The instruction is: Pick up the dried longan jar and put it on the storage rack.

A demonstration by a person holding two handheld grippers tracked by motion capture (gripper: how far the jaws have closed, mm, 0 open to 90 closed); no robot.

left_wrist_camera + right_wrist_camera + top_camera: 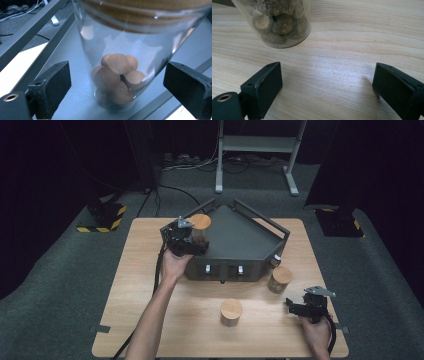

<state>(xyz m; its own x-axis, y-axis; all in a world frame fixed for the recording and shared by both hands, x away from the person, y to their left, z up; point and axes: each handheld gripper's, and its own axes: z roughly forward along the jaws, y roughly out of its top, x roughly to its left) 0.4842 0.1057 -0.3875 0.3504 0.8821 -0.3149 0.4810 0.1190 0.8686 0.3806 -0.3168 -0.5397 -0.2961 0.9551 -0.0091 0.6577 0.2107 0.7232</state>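
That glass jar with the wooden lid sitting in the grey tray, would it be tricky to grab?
Probably a little. The jar has smooth clear walls, so the open left gripper could slip on it. It stands tall and narrow, so a sideways nudge might tip it. The round brown pieces lie low, which should steady it; being glass, it likely breaks if dropped.

Top of the glass jar (pixel 117 50) and its cork lid (pixel 150 10), cut off by the frame edge.

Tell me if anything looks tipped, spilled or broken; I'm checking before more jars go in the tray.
Nothing stands out. All three jars stand upright with cork lids on; no spill on the tray or table.
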